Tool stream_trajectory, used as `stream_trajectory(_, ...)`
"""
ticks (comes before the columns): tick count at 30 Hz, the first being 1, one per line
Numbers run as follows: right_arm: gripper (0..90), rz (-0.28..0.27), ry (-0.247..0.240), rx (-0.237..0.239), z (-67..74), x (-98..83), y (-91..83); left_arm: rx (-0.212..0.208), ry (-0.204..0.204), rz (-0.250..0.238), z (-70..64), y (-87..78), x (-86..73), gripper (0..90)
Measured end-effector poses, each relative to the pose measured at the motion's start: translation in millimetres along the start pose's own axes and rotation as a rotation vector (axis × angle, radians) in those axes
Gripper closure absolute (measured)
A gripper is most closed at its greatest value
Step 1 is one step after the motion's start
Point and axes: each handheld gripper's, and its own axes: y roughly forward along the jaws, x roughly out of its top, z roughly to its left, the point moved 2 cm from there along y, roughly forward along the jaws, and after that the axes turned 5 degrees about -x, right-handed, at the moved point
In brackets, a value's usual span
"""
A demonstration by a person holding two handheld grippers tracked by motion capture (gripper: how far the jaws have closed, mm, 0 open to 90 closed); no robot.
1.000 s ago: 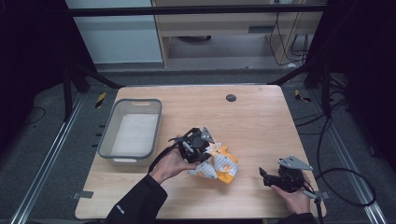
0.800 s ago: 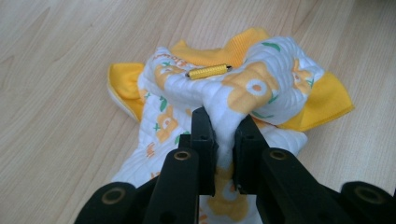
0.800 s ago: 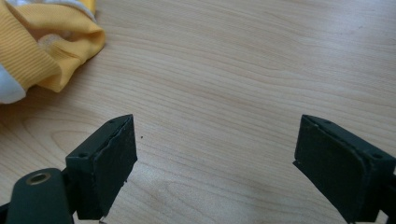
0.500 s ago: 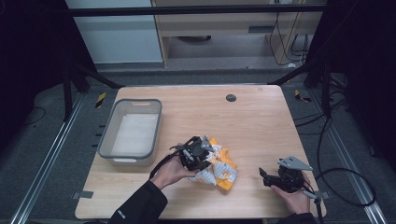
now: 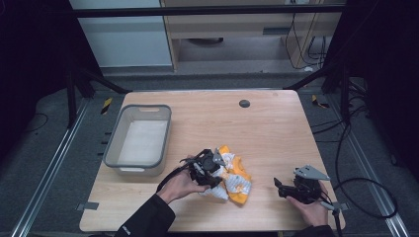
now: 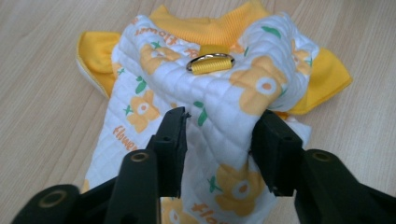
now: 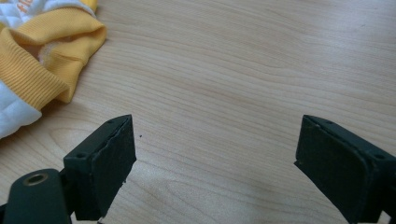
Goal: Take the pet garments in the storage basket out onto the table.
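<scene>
The left gripper has just been opening, its jaws loosely straddling a raised fold of the quilted white-and-yellow flowered garment, letting it settle on the wooden table; the right gripper waits agape beside it.

Left gripper jaws just opening; right gripper jaws wide.

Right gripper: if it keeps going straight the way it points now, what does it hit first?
Probably the yellow and white flowered garment. The right gripper points left across the table, jaws open, bare wood between them. The garment's yellow cuff sits ahead and to one side, so it might only clip that edge; depth is unclear.
</scene>
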Motion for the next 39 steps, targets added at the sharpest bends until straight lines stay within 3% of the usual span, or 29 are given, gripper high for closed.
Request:
stream_trajectory(7,11.8,0.001,0.002,-0.002,-0.2,-0.4,0.2,0.021,-0.008,-0.071,-0.3,-16.2,-4.2,40.2)
stream_trajectory(9,11.7,0.002,0.001,-0.001,-0.1,-0.5,0.4,0.029,-0.039,-0.107,-0.4,-27.2,-8.3,37.3)
stream_trajectory(12,11.5,-0.003,-0.001,-0.001,0.0,-0.5,0.2,0.023,-0.049,-0.136,-1.2,-36.2,-12.0,35.0)
stream_trajectory(16,11.4,0.0,0.006,-0.002,-0.3,-1.0,0.1,0.059,-0.073,-0.21,-2.0,-57.9,-25.9,31.8)
stream_trajectory(20,11.2,0.003,0.009,-0.004,-0.4,-1.3,0.3,0.088,-0.109,-0.262,-0.4,-67.6,-37.4,30.0)
stream_trajectory(22,11.2,0.003,0.012,-0.004,-0.4,-1.2,0.0,0.117,-0.138,-0.296,1.9,-74.4,-50.4,30.0)
stream_trajectory(29,10.9,0.004,0.014,-0.003,-0.5,-1.7,0.0,0.163,-0.191,-0.342,5.6,-79.5,-77.0,29.2)
stream_trajectory(31,10.8,0.005,0.014,-0.004,-0.5,-1.8,0.1,0.181,-0.211,-0.375,6.1,-80.8,-90.2,29.5)
stream_trajectory(35,10.4,0.006,0.013,-0.005,-0.5,-2.1,0.4,0.193,-0.231,-0.393,4.9,-80.1,-104.1,29.7)
stream_trajectory(39,9.9,0.006,0.007,-0.009,-0.9,-2.4,1.3,0.195,-0.277,-0.404,1.5,-77.4,-127.5,29.8)
